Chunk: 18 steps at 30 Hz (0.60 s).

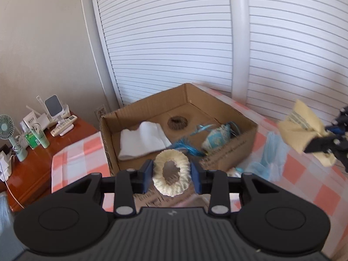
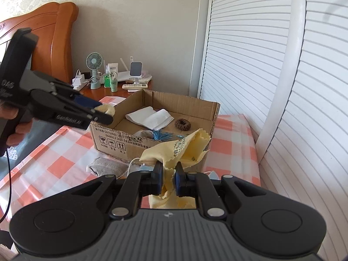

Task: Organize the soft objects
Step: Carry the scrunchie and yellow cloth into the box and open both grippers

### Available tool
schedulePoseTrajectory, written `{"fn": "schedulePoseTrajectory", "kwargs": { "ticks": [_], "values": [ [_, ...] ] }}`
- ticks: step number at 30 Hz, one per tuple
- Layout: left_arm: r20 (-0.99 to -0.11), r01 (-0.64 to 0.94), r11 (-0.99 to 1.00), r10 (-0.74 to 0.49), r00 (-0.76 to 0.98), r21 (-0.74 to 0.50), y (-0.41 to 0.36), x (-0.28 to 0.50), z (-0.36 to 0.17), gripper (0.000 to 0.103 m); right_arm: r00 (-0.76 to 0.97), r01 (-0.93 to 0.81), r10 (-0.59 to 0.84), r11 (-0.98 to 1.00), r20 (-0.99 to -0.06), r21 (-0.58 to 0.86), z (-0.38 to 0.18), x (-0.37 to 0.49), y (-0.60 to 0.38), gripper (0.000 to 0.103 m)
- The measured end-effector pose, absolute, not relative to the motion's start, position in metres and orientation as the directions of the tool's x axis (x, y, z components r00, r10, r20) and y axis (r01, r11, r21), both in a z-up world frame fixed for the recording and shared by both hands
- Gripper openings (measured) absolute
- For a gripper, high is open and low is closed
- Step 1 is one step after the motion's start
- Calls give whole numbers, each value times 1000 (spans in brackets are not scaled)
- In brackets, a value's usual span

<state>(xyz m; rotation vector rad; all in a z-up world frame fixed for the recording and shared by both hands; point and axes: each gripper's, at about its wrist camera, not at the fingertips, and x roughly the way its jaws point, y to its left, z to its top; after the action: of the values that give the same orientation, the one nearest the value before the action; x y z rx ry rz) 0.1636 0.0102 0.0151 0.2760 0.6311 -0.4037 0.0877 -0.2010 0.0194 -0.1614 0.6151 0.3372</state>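
Cardboard box (image 1: pixel 230 154): sitting open-topped on the checked cloth (image 1: pixel 304 174), filling the middle of the left wrist view, with its printed wall facing the right gripper.
Left gripper (image 1: pixel 171 174): its blue pads (image 1: pixel 147 175) are pressing in on a cream scrunchie (image 1: pixel 171 175), held in the air at the box's near rim; in the right wrist view it is reaching in from 9 o'clock.
Right gripper (image 2: pixel 169 179): clamping a pale yellow cloth (image 2: pixel 184 145), which is crumpling up and out past the fingertips, clear of the table; in the left wrist view it is hanging at 3 o'clock, beside the box and outside it.
Inside the box: a white folded cloth (image 1: pixel 143 142) is lying toward 9 o'clock, a brown scrunchie (image 1: pixel 177 122) toward 12 o'clock, a light blue pouch (image 1: pixel 216 139) toward 3 o'clock, and blue tassel strands (image 1: pixel 184 146) near the middle.
On the table, outside the box: blue face masks (image 1: pixel 269 154) are lying just beside its right wall; a grey pad (image 2: pixel 106 166) is lying at its front corner.
Wooden nightstand (image 1: pixel 28 163): standing at 9 o'clock from the box, carrying a small green fan (image 1: pixel 6 130) and a white remote (image 1: pixel 64 126).
Behind: white louvred doors (image 1: pixel 174 43) are closing off the far side.
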Motion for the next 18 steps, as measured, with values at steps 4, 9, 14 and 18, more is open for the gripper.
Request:
{"fn": "schedulePoseTrajectory", "kwargs": {
  "ticks": [4, 9, 14, 18],
  "values": [
    [-616, 395, 908, -234, 752, 138, 14, 192, 14, 38, 760, -360, 250, 931, -599, -69, 16, 91, -197, 14],
    [-604, 322, 937, -180, 776, 136, 22, 218, 6, 91, 761, -366, 249, 927, -599, -79, 17, 98, -194, 14],
    [-583, 277, 950, -146, 800, 143, 29, 215, 0, 93, 768, -376, 253, 922, -589, -94, 22, 105, -189, 14],
    [-606, 277, 951, -143, 782, 134, 32, 188, 3, 101, 769, -383, 261, 919, -583, -93, 27, 119, -184, 14]
  ]
}}
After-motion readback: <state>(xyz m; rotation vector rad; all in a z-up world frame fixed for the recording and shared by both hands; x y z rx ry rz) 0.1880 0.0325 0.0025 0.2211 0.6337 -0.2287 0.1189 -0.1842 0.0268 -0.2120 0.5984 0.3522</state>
